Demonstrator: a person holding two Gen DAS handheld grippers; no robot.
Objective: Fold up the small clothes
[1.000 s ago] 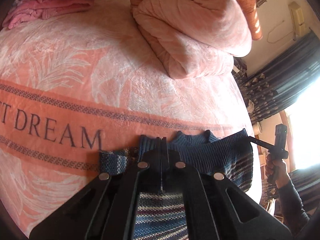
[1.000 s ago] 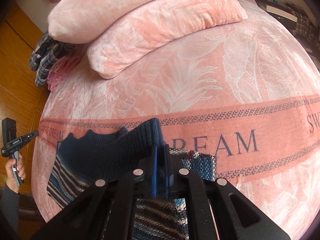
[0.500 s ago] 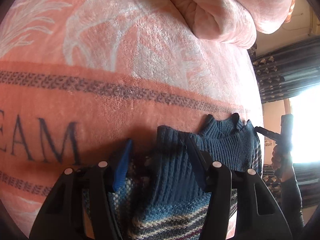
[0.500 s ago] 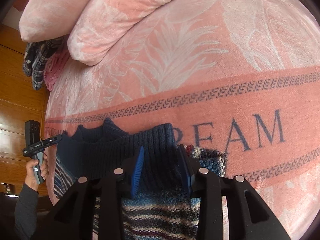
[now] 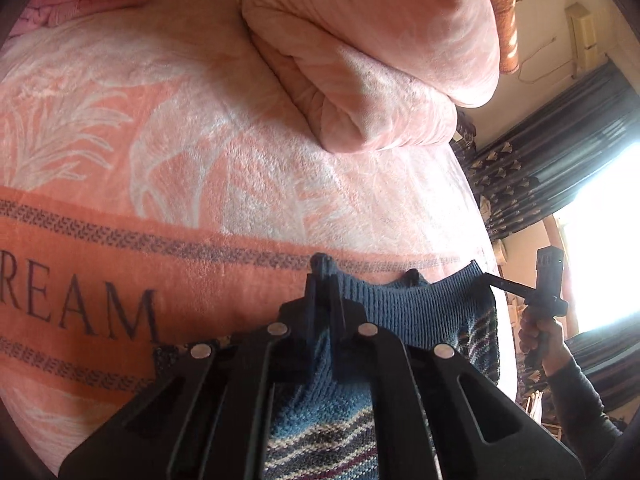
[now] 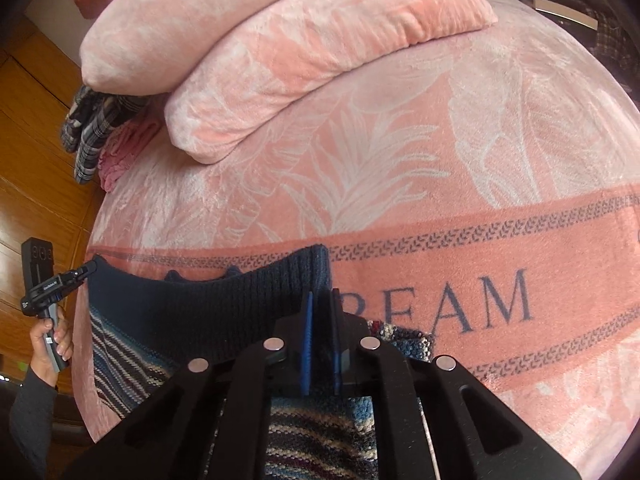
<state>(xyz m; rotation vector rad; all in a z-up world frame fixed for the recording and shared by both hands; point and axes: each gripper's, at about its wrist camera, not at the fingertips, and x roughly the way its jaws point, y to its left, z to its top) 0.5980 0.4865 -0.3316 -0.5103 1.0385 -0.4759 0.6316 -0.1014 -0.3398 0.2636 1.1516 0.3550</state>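
Lying at lower centre of both frames on a pink "DREAM" blanket (image 5: pixel 248 184) — a blue striped knit sweater (image 5: pixel 404 312), its ribbed hem raised. Left gripper (image 5: pixel 326 280) is pinching the hem's left corner, jaws clamped. Right gripper (image 6: pixel 320 300) is pinching the opposite corner, jaws nearly together on knit. Rolled pink quilt (image 5: pixel 360 60) is sitting upper centre — plaid garment (image 6: pixel 92 128) at left edge.

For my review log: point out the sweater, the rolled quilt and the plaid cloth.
sweater (image 5: pixel 404 308), left wrist view, on the ribbed dark-blue band.
rolled quilt (image 5: pixel 372 64), left wrist view, on its top fold.
plaid cloth (image 6: pixel 94 128), right wrist view, on its hanging part.
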